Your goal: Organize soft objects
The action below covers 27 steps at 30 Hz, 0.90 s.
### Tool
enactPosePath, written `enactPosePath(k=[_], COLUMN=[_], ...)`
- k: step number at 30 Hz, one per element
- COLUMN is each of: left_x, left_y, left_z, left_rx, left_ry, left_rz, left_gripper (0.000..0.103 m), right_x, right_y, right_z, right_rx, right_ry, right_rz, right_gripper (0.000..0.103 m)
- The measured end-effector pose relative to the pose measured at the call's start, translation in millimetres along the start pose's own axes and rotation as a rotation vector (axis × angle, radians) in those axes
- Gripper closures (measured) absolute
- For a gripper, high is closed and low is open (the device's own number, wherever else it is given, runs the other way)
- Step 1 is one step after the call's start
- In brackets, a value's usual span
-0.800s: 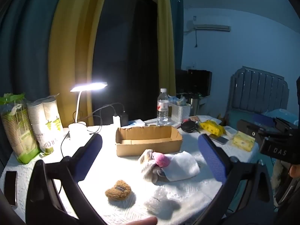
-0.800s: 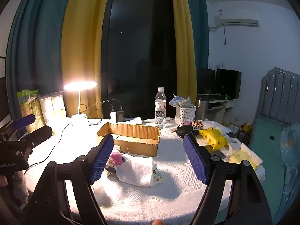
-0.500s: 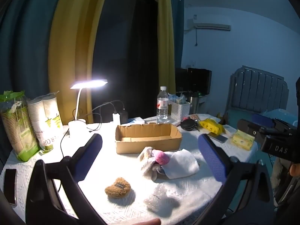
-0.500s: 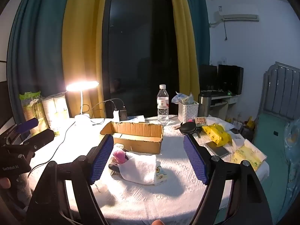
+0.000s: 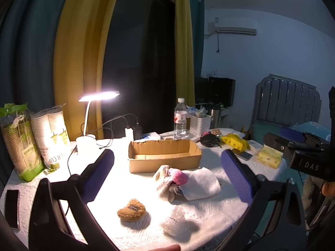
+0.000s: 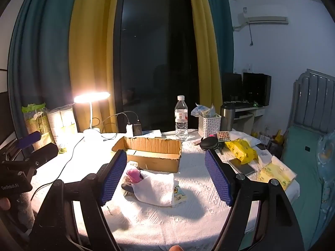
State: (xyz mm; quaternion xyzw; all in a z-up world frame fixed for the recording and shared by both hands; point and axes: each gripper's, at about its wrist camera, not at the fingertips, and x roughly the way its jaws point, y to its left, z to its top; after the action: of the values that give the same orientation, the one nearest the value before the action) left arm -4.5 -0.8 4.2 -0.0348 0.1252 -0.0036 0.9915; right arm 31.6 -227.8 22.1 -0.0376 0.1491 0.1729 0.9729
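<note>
An open cardboard box sits mid-table; it also shows in the right wrist view. In front of it lies a heap: a white towel, a pink plush ball and a cream knitted piece. The towel and pink ball show in the right wrist view too. A brown plush bear and a clear crinkled bag lie nearer. My left gripper is open and empty above the table's near edge. My right gripper is open and empty, held back from the heap.
A lit desk lamp, paper cup stacks, cables and chargers stand at the back left. A water bottle, white basket, yellow packets and a phone crowd the back right. A black phone lies at the left edge.
Both grippers have risen and drawn back slightly, so the table sits a little lower and farther in each view. Both stay open; nothing on the table moved.
</note>
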Motion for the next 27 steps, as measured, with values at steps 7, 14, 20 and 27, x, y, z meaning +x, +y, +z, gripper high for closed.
enactPosePath(k=[7,14,20,27], left_x=[-0.4,-1.2,-0.9,-2.0], left_y=[-1.1,0.1,0.0,-0.8], left_z=[0.0,-0.9,-0.3,-0.5], left_rx=[-0.002,-0.006,-0.006,-0.010], left_ry=[0.001,0.000,0.000,0.001], left_rz=[-0.004,-0.003,-0.002,-0.003], left_gripper=[0.001,0.001,0.001,0.001], right_x=[-0.8,-0.1,2.7,1.5], right_y=[-1.0,-2.3,-1.6,-1.6], right_z=[0.5,2.0,0.6,-0.7], right_rx=[-0.002,0.005,-0.001,0.001], right_ry=[-0.001,0.004,0.013,0.013], right_rz=[-0.011,-0.016,-0.017,-0.019], right_gripper=[0.023,0.023,0.023,0.023])
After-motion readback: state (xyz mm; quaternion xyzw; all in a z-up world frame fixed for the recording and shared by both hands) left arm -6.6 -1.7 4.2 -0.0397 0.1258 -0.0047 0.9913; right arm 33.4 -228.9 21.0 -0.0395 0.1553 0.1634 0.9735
